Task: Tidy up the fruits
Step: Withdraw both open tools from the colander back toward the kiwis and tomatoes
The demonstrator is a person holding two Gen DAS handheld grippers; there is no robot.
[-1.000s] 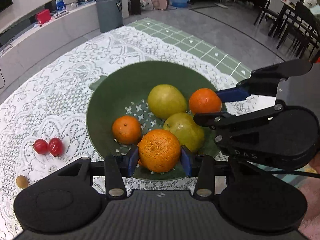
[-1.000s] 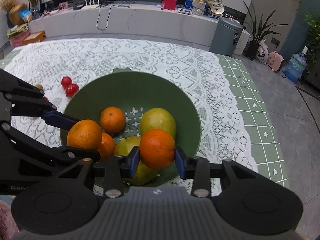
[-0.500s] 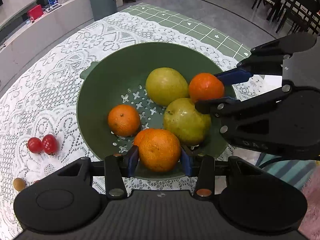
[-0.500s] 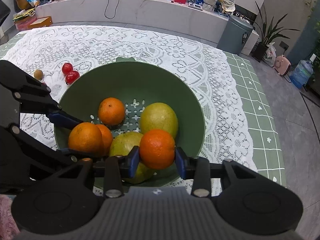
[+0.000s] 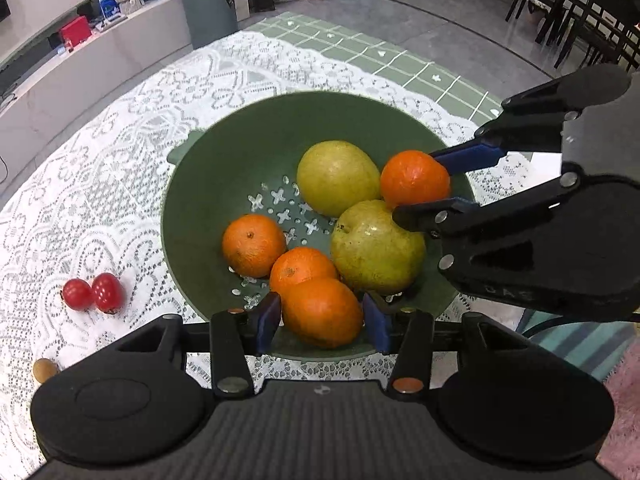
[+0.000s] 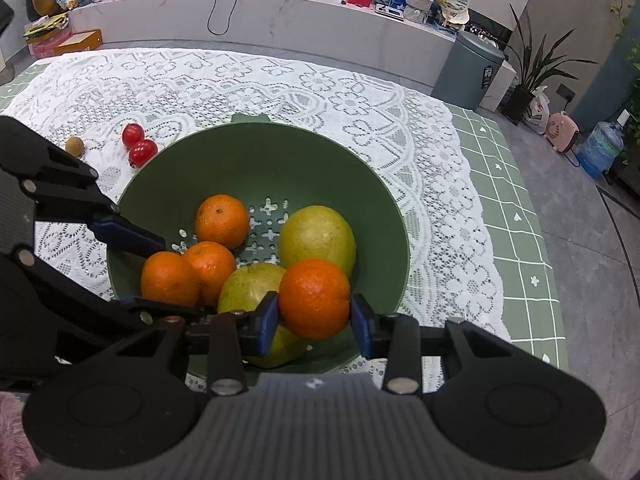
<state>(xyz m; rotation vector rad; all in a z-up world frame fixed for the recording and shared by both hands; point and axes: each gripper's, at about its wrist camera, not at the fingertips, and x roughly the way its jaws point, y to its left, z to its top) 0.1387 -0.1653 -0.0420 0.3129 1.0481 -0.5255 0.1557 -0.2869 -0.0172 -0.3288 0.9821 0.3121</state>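
While the left claw (image 5: 322, 322) opens around one orange (image 5: 322, 312) in the bowl (image 5: 208, 184), the right claw (image 6: 314, 318) grips another orange (image 6: 314, 298).

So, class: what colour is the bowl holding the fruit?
Green; the bowl shows best in the right wrist view.
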